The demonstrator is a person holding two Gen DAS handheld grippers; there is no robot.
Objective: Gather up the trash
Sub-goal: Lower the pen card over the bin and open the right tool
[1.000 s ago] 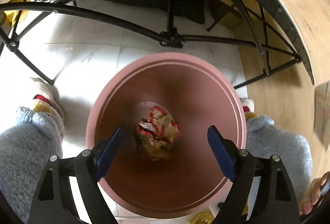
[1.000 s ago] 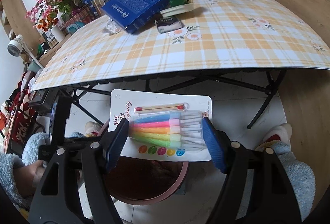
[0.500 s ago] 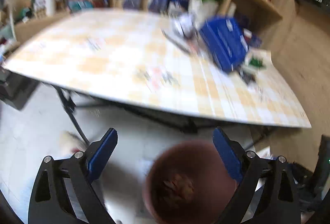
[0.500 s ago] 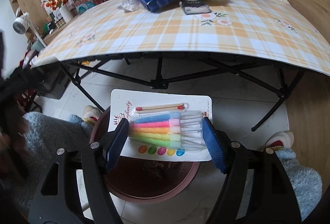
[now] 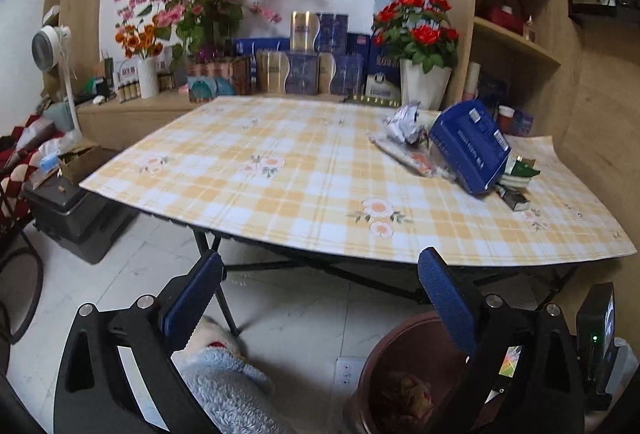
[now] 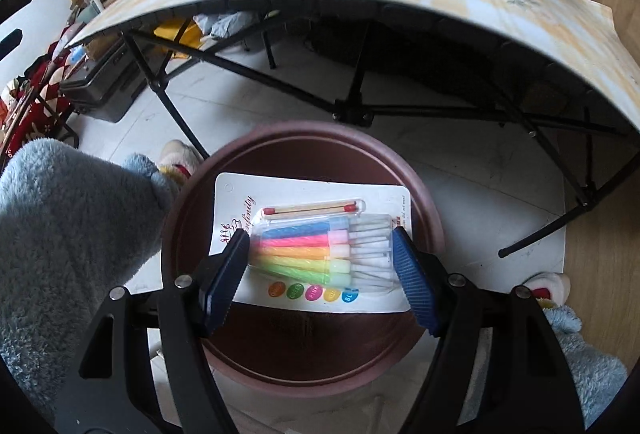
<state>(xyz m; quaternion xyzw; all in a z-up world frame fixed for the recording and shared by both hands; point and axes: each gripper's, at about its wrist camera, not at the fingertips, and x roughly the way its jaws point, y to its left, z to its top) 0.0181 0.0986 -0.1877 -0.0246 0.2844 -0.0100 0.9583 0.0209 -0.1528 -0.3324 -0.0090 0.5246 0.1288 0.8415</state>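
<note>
1. The right gripper [image 6: 320, 266] points steeply down over the bin [image 6: 424, 202]; its two blue pads press on the two short ends of the clear blister of a candle pack [image 6: 308, 246], so the pack is held partway open between the fingers, flat and face up.
2. The pack is a white card with a row of coloured candles under the blister and two matches in a strip above them; the card's far edge reaches past the fingertips towards the bin's far rim, and its near edge lies between the pads.
3. The pack hangs above the bin's mouth, inside the ring of the rim; whether it touches the bin I cannot tell.
4. The left gripper [image 5: 320, 294] points out across the table [image 5: 304, 194]; its jaws are opening and stand very wide; nothing is between the blue pads.
5. In the left view the bin [image 5: 400, 346] stands on the floor below the table's near edge, under the right-hand finger [image 5: 444, 298]; a crumpled wrapper [image 5: 404, 394] lies at its bottom.
6. More trash sits near the table's far right corner: a blue box [image 5: 468, 150] tilted on a flat packet [image 5: 412, 158], a crumpled foil [image 5: 402, 124] just behind them, and a green wrapper [image 5: 520, 170] towards the right edge.
7. Fluffy grey sleeves or trouser legs [image 6: 68, 234] show beside the bin on both sides.
</note>
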